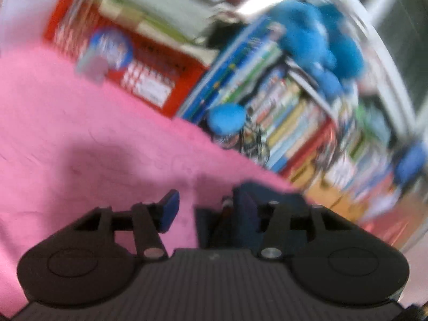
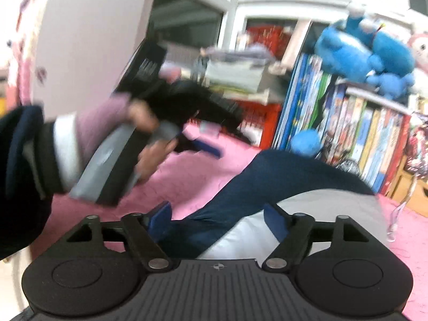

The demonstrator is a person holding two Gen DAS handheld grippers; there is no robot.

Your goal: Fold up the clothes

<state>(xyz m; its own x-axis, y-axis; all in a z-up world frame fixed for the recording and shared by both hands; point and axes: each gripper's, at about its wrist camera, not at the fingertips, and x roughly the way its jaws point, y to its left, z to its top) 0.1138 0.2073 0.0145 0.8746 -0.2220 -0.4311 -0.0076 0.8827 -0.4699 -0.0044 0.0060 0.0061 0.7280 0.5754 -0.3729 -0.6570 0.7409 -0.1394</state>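
**Inspector A:** Where is the garment recorded?

**Inspector B:** The navy garment [image 2: 270,179] is seen lying on the pink bedcover [image 2: 203,165], with a grey-white panel [image 2: 321,214] of cloth at its near right side. Its long axis is judged to run from the near left, between the jaws of the right gripper [image 2: 218,220], up toward the far right, where the bookshelf [image 2: 355,136] stands.

**Inspector A:** And the jaws?

**Inspector B:** The right gripper's jaws are found spread apart, with the cloth lying between and beyond them; nothing is pinched. In the left wrist view the left gripper [image 1: 206,208] is also found released: its left pad is over bare bedcover, and a fold of navy cloth [image 1: 267,195] is seen at its right finger. Whether that fold touches the pad cannot be told through the blur.

**Inspector A:** Which gripper is nearer?

**Inspector B:** The right is judged nearer to the bulk of the garment. The left gripper [image 2: 195,133], held in the left hand [image 2: 144,133], is seen raised to the left above the bedcover, apart from the main body of the cloth.
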